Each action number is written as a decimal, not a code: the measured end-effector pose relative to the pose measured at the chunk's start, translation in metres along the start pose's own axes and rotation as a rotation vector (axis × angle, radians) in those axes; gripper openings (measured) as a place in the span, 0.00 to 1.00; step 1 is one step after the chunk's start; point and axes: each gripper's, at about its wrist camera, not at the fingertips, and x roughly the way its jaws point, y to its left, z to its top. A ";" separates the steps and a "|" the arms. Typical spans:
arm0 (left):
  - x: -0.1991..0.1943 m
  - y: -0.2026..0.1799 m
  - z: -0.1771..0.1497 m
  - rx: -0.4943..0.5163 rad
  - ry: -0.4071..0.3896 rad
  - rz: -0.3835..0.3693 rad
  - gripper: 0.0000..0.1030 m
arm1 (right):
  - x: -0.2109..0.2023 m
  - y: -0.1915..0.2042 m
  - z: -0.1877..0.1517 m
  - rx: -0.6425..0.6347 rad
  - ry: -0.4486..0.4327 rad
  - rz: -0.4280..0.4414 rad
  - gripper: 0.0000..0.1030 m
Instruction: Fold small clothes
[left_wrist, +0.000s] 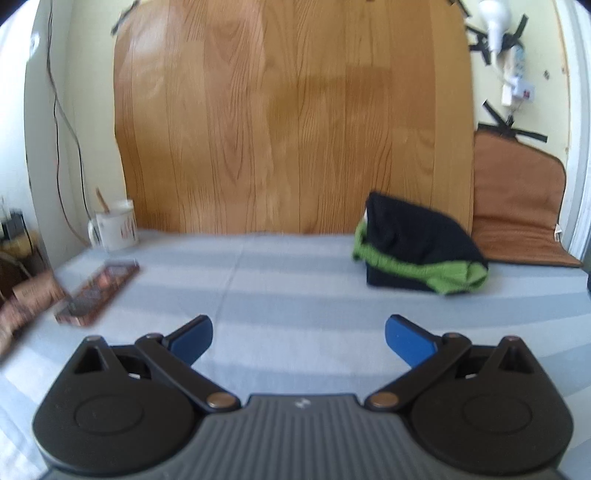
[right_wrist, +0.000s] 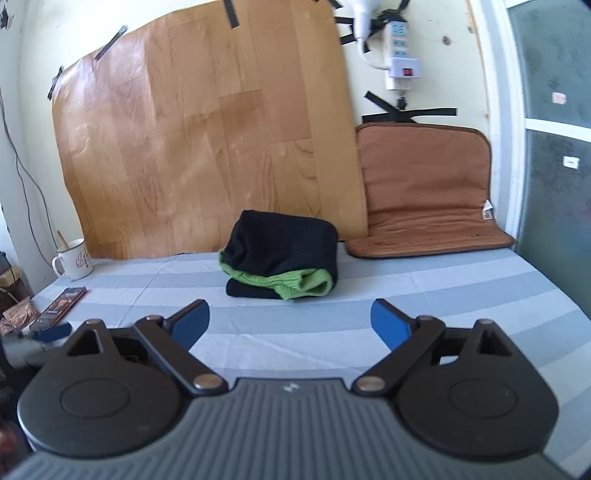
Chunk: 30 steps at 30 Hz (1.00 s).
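Resting folded at the back of the striped cloth, the black-and-green garment looks done. Left gripper and right gripper hover apart from it, jaws spread, empty. No other clothes visible.

Bright, soft daylight throughout, with pale sheen on the wood panel and faint shadows. Strong fisheye bending and dark corners at edges. Left view smeared, worst at the left; right view sharper.
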 end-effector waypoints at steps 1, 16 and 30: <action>-0.005 -0.002 0.007 0.019 -0.015 0.001 1.00 | -0.002 -0.003 0.000 0.007 -0.004 -0.002 0.93; -0.033 -0.027 0.031 0.122 -0.056 -0.026 1.00 | -0.020 -0.025 -0.006 0.076 -0.020 -0.013 0.93; -0.051 -0.031 0.037 0.177 -0.133 0.020 1.00 | -0.025 -0.027 -0.007 0.097 -0.024 -0.001 0.93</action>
